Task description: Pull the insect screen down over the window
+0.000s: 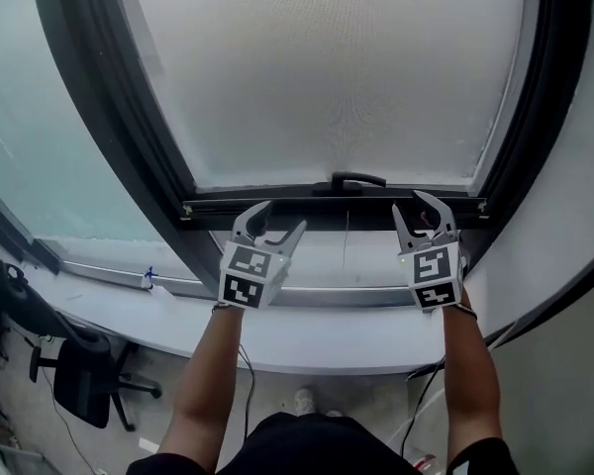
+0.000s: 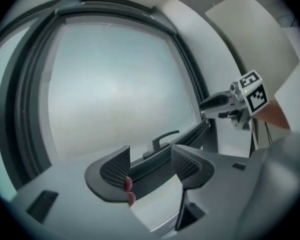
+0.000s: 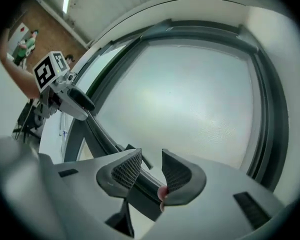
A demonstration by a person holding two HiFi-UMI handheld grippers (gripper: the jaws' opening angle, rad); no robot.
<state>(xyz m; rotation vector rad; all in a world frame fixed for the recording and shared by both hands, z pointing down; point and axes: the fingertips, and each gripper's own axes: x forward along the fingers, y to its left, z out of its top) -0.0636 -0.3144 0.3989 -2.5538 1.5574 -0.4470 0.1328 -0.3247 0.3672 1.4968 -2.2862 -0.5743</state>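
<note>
The pale mesh insect screen [image 1: 327, 77] covers most of the window. Its dark bottom bar [image 1: 218, 209] with a curved handle [image 1: 357, 180] hangs a little above the sill. My left gripper [image 1: 280, 218] is at the bar's left part, jaws wide apart and open. In the left gripper view [image 2: 151, 165] the bar [image 2: 190, 134] runs slantwise through the gap. My right gripper [image 1: 413, 209] is at the bar's right end, jaws partly apart. In the right gripper view [image 3: 151, 165] the bar [image 3: 102, 134] also crosses between the pads, with mesh [image 3: 190, 94] showing above it.
A dark window frame [image 1: 99, 97] borders the screen on both sides, with a fixed glass pane [image 1: 30, 146] further left. The white sill [image 1: 307, 330] lies below the grippers. An office chair [image 1: 79, 379] stands on the floor at lower left.
</note>
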